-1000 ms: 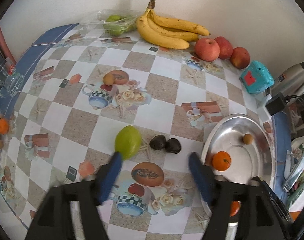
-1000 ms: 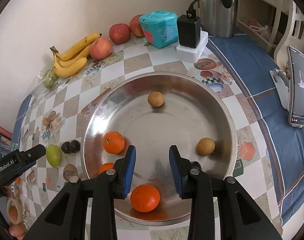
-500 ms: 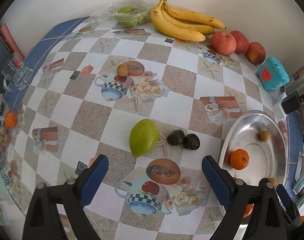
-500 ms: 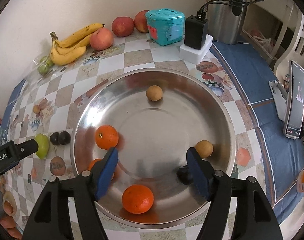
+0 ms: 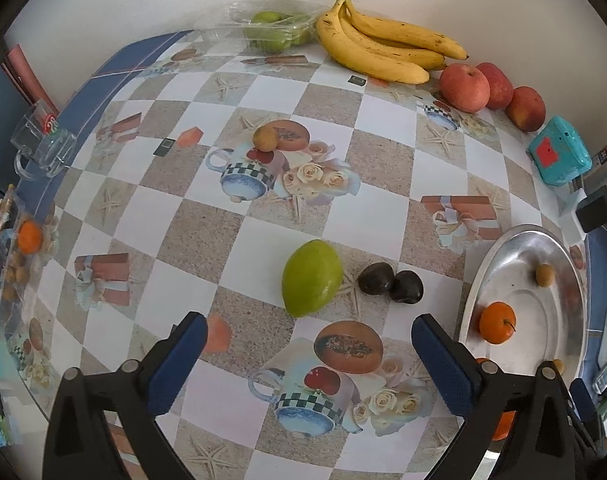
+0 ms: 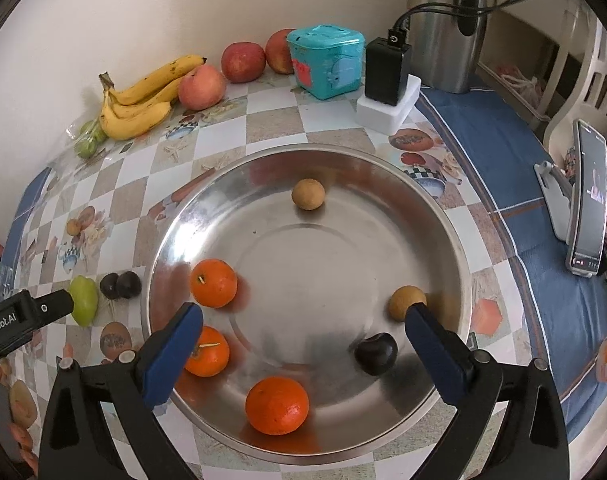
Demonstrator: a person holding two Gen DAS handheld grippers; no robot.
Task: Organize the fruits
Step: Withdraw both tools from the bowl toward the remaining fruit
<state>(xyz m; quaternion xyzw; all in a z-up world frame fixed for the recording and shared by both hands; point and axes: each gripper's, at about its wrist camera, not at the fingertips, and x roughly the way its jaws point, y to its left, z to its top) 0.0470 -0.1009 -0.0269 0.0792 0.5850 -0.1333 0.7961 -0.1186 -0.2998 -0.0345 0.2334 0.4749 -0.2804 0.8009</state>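
**Both tongs wide open, more fruit waiting on the bench**

A slip could happen with the green fruit (image 5: 311, 278). It is smooth and egg-shaped, so it could be squeezed out sideways if it is pinched near one end. The two dark fruits (image 5: 390, 283) are touching each other just beside it, and they could be bumped and sent rolling across the bench (image 5: 263, 240). Fruit dropped into the metal bowl (image 6: 455, 240) could also be set rolling, because the bowl is slick and the round fruits in it lie loose.

The left tongs (image 5: 305, 346) have just been opened wide, and nothing is held between them. The green fruit is seen just ahead of them, a little toward the left finger, not touched. The dark pair lies ahead too, nearer the right finger.

The right tongs (image 6: 303, 334) have also just been opened wide and are held above the bowl, with nothing pinched. A dark fruit (image 6: 375, 353) rests in the bowl just inside the right finger. Three oranges (image 6: 213, 282) and two small brown fruits (image 6: 308, 194) are in the bowl as well. Bananas (image 5: 383, 52) and apples (image 5: 463, 88) are lined up by the wall.
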